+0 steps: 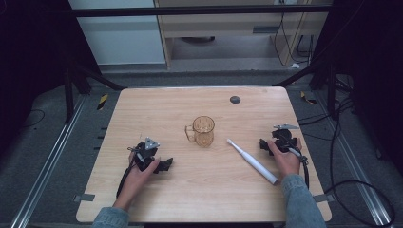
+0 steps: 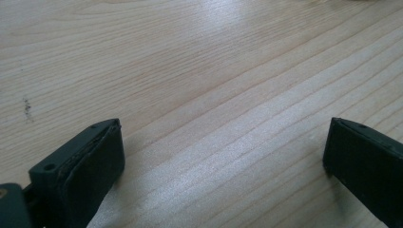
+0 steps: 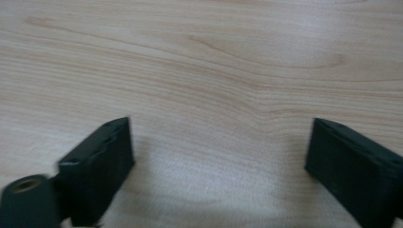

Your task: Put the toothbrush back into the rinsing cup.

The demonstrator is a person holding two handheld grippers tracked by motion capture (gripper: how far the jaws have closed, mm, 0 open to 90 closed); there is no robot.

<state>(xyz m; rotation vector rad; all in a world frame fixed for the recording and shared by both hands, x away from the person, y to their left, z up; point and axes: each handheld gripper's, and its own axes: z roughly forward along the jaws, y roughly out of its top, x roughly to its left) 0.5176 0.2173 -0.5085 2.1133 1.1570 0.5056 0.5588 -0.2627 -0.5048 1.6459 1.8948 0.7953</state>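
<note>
1. Wooden table [image 1: 199, 194] before a cabinet; no readable writing.
2. Amber glass mug [image 1: 204, 130], upright at centre, apparently empty.
3. White electric toothbrush [image 1: 252, 162] lies near right gripper [image 1: 263, 145].
4. Left gripper [image 1: 166, 165] and right gripper: jaws spread, holding nothing.

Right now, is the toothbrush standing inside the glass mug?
No, the toothbrush lies flat on the table, apart from the mug.
</note>
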